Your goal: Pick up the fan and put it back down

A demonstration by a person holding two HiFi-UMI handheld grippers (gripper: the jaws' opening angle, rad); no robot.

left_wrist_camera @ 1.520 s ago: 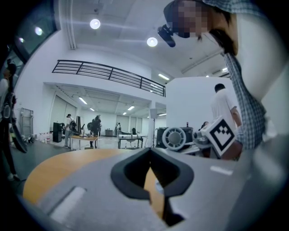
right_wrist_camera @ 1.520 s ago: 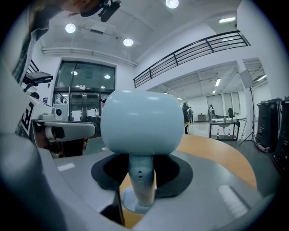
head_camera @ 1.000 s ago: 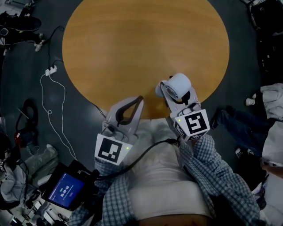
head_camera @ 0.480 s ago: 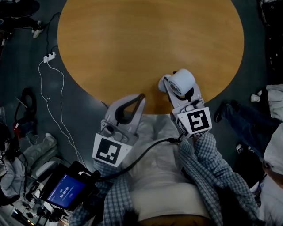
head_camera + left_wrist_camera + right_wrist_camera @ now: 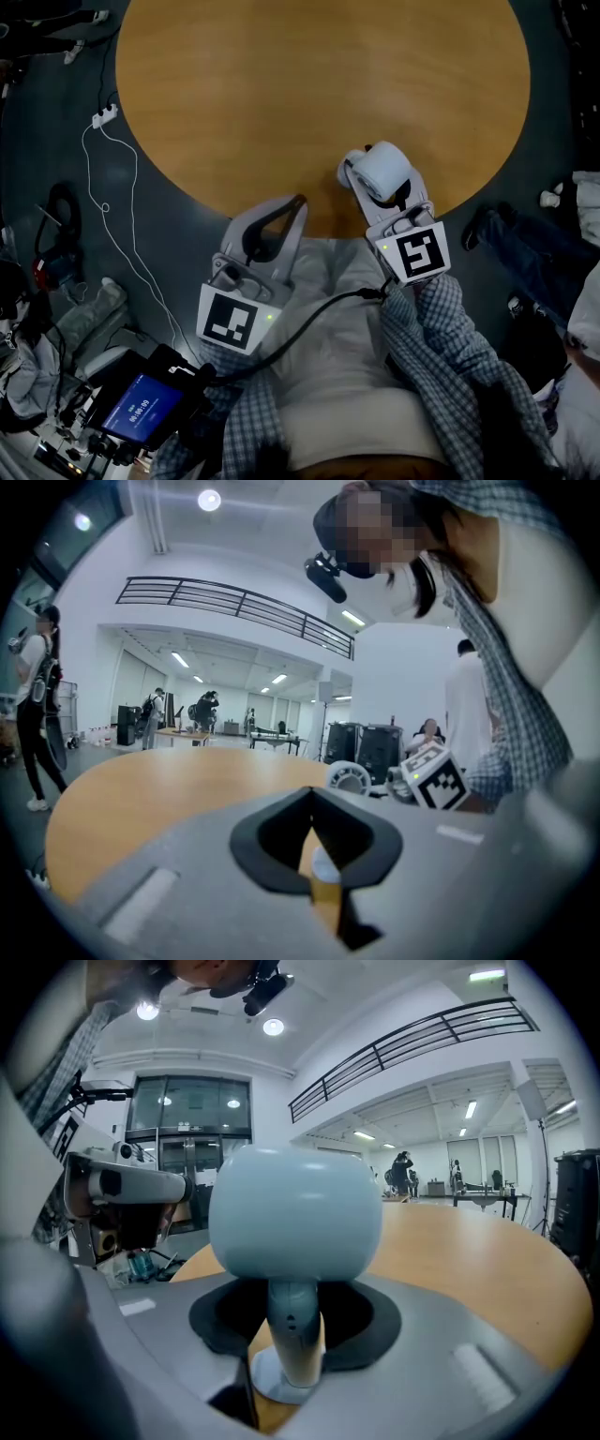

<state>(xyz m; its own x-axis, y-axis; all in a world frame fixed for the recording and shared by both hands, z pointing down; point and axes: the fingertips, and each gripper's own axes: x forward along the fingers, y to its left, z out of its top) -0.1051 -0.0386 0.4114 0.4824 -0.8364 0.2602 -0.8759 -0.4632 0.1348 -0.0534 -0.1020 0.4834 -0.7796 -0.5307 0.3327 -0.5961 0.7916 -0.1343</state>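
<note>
The right gripper (image 5: 295,1307) holds the fan (image 5: 295,1208) by its stem (image 5: 292,1330): the jaws stand fairly wide, one dark pad on each side of the stem and pressing on it. The left gripper (image 5: 311,794) has its jaws closed tip to tip, and only a strip of tabletop and a pale blur show through the gap behind the tips.

The fan's long axis, its stem, stands upright in the right gripper view, with the round foot (image 5: 272,1377) below the jaws and the head on top. Whether the foot touches the wood cannot be told. The head is a short drum lying on its side. Its rounded back faces the right gripper, and its ringed grille (image 5: 351,778) faces away, toward the left of the head view. The fan is pale blue-white and smooth, with a greyer stem bearing two small dark dots.

In the head view the fan sits over the lower right edge of the round wooden table (image 5: 281,94), and the left gripper lies to its lower left, just off the rim. Checked sleeves (image 5: 441,328) fill the bottom. A lit screen (image 5: 141,408) is at the lower left, and a white cable (image 5: 103,216) lies on the dark floor at the left.
</note>
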